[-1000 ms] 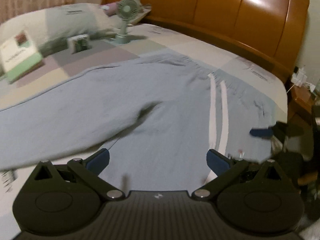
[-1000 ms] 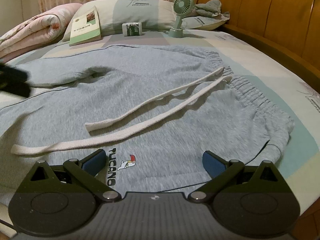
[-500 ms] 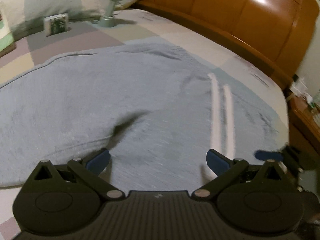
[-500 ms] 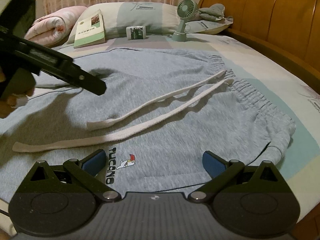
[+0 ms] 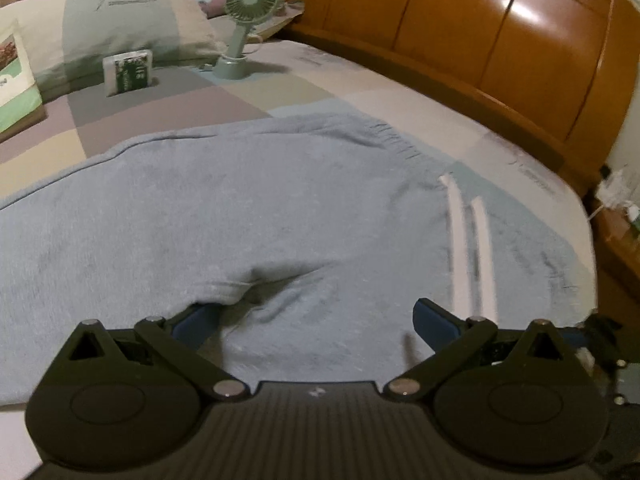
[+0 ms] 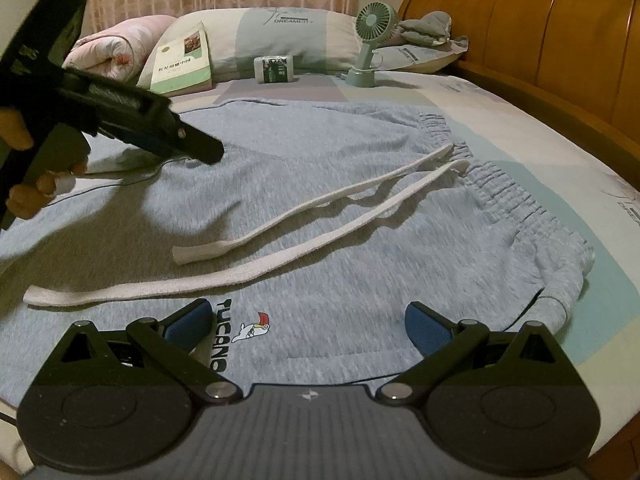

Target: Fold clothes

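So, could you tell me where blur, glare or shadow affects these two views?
Left wrist view: glare on the headboard, drawstrings smeared by motion blur. Right wrist view: the left gripper casts a broad shadow on the grey sweatpants; the fan is sharp; fisheye bends both views.

The room is dim and warm-toned, and both of my wrist views look grainy. A bright glare patch sits on the polished wooden headboard (image 5: 520, 12), so light comes from above. My left gripper (image 6: 200, 152) throws a broad soft shadow across the grey sweatpants (image 6: 320, 280) in the right wrist view. The white drawstrings (image 5: 468, 248) smear with motion blur in the left wrist view, and the fabric around them is soft. Fisheye distortion bows the bed edges, and the frame corners fall to black.
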Demonstrator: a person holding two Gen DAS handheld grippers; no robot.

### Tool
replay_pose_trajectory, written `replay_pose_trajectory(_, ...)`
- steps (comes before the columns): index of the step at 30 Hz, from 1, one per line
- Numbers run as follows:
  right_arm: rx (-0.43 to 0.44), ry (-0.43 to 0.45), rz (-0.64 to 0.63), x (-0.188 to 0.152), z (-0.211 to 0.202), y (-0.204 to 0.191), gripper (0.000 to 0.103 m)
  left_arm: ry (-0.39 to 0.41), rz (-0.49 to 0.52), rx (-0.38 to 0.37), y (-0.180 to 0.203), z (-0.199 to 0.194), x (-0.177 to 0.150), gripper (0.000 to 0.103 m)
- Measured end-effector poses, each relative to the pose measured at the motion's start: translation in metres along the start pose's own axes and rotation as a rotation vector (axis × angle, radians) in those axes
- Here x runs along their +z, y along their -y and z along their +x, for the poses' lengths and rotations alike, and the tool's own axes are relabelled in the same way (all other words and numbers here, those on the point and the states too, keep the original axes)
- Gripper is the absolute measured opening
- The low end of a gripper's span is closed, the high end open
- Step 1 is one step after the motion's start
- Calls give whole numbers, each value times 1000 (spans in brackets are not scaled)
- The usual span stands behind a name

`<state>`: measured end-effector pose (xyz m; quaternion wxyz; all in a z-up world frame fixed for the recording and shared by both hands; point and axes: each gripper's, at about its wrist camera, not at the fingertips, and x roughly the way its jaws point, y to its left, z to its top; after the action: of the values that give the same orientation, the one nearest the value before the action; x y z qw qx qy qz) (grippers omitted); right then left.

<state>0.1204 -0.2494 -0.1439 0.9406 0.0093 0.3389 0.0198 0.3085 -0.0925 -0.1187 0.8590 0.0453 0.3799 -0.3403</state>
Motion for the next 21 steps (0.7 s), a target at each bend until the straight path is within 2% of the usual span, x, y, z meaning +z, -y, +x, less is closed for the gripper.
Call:
replay_pose_trajectory(5,-1,0,1,0,0,0,103,3,6,-97,3,-15,4,102)
replay_pose_trajectory(9,-2,2,1,0,-1,0,103,-27,29,-100,1,-14,-6,102)
replay_pose_trajectory(13,-3,1,2,0,-1,-1,103,-89,-44,-76,-13,4,-14,102)
replay_pose_trajectory(18,-5,-2,3,1,-1,-1,103,-76,-58,-75,-11,-7,-12,102)
replay_pose_trajectory(21,-7,-1,4,1,-1,-1,103,-33,-27,-145,0,-19,-5,102)
